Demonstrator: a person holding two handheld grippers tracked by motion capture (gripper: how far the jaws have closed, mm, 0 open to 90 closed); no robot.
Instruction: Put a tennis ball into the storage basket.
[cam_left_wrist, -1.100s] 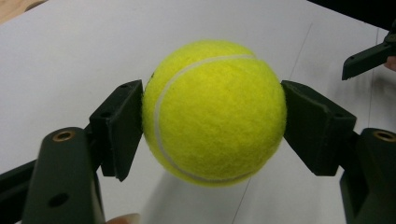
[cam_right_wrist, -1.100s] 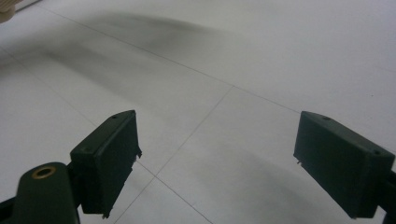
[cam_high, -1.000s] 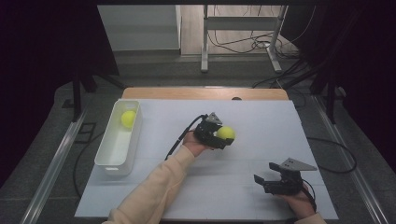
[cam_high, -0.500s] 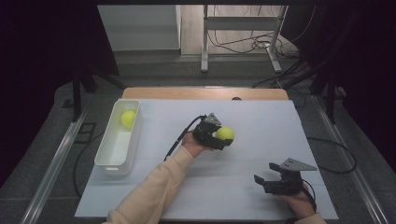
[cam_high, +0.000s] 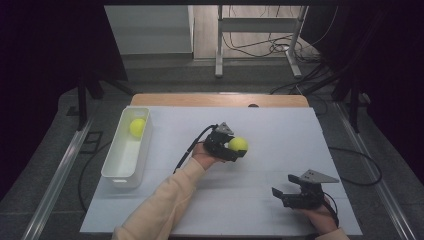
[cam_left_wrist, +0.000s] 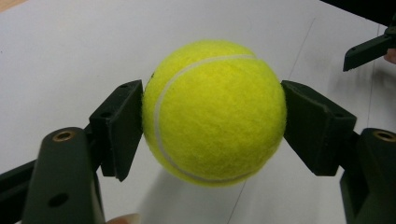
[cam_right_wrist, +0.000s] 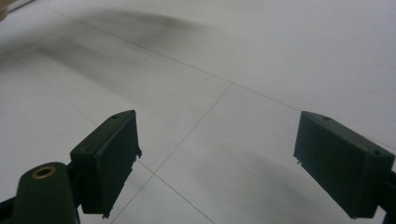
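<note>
1. Nothing has shifted over the last second: the left tool (cam_high: 235, 148) stays pinched on the ball (cam_left_wrist: 215, 112), right of the bin (cam_high: 116, 167).
2. Judged step: grip secured, carry to the bin pending (a second ball (cam_high: 137, 127) already lies there).
3. Right tool (cam_high: 285, 194), spread and empty, rests far right of the bin.
4. White counter (cam_high: 280, 130); dim room, cables beyond.

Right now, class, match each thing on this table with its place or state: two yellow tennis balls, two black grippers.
1. Yellow tennis ball with the white seam facing us
2. Second yellow tennis ball
3. Left gripper
4. Right gripper

a. open, nothing between its jaws
b. inside the white plastic bin
c. shut on a ball
d. clamped at mid-table

Pairs: 1-d, 2-b, 3-c, 4-a
</note>
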